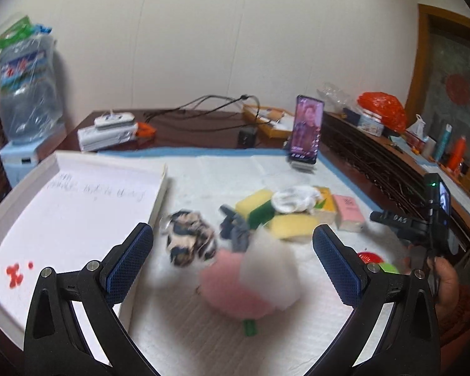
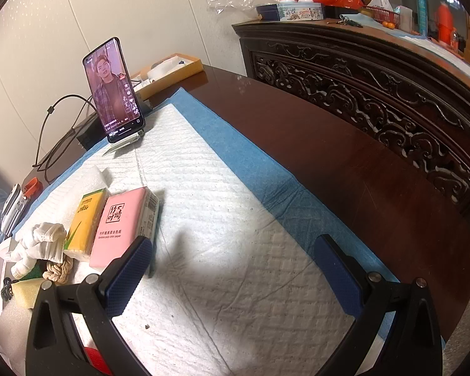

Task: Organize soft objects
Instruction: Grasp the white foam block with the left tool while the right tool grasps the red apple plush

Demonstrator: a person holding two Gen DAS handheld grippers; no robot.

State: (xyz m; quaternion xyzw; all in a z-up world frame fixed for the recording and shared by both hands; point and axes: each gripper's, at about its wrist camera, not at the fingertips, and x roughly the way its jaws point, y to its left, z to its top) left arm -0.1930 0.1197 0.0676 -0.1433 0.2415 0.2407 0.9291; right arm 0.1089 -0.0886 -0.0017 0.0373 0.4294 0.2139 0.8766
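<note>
Left wrist view: left gripper [image 1: 233, 244] spread wide w/ nothing between; blurred pink/white foam block [image 1: 250, 279] at lower center, leopard scrunchie [image 1: 189, 239] beside it (fuzzy).
Right wrist view: right gripper [image 2: 233, 258] spread over quilted white pad [image 2: 235, 219]; glossy pink tissue pack [image 2: 122, 225] at left-center.

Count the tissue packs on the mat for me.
2. A yellow pack and a pink pack lie side by side, touching, just left of the right gripper. Others may be hidden under the pile.
</note>
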